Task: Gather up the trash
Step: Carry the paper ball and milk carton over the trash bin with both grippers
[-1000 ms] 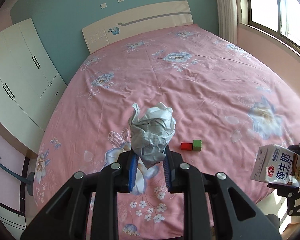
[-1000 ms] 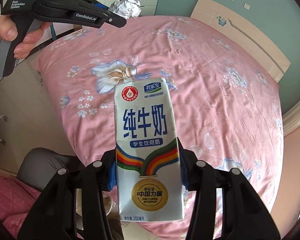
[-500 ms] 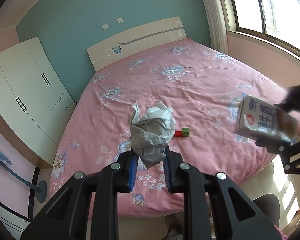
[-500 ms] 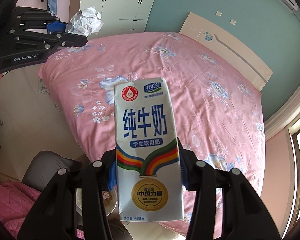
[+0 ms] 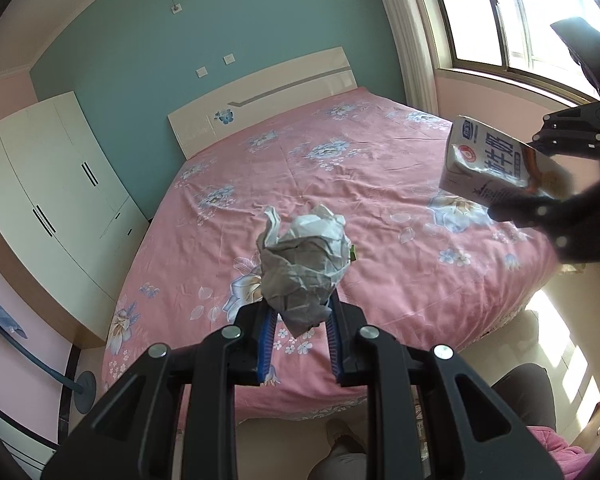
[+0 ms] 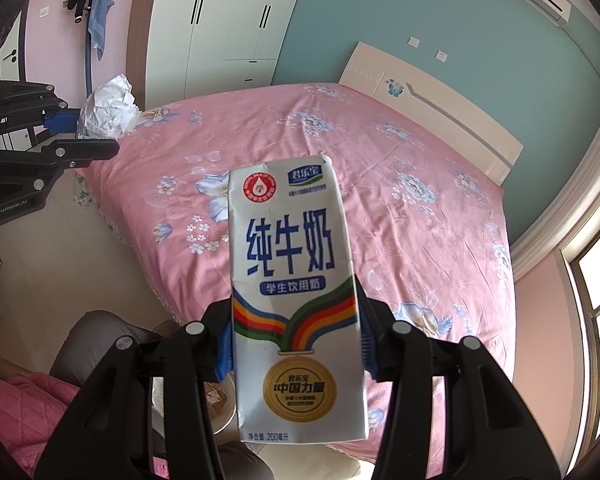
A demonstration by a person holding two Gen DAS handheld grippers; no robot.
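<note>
My left gripper (image 5: 300,322) is shut on a crumpled ball of white-grey paper (image 5: 305,264) and holds it in the air above the foot of the pink floral bed (image 5: 380,184). My right gripper (image 6: 296,344) is shut on a white milk carton (image 6: 292,280) with blue Chinese lettering, held upright over the bed's edge. The carton also shows in the left wrist view (image 5: 496,162) at the right. The paper ball shows in the right wrist view (image 6: 108,110) at the left. A small green block (image 5: 353,253) peeks out behind the paper.
A white wardrobe (image 5: 48,200) stands left of the bed, the headboard (image 5: 260,96) against the teal wall, a window (image 5: 512,12) on the right. Below the carton lies a round white container (image 6: 220,400) beside my dark-trousered legs (image 6: 100,344). Beige floor (image 6: 80,264) lies beside the bed.
Both grippers have risen and pulled back from the bed with their loads still held. The bed looks smaller and more floor shows. The blocks are now mostly hidden behind the paper.
</note>
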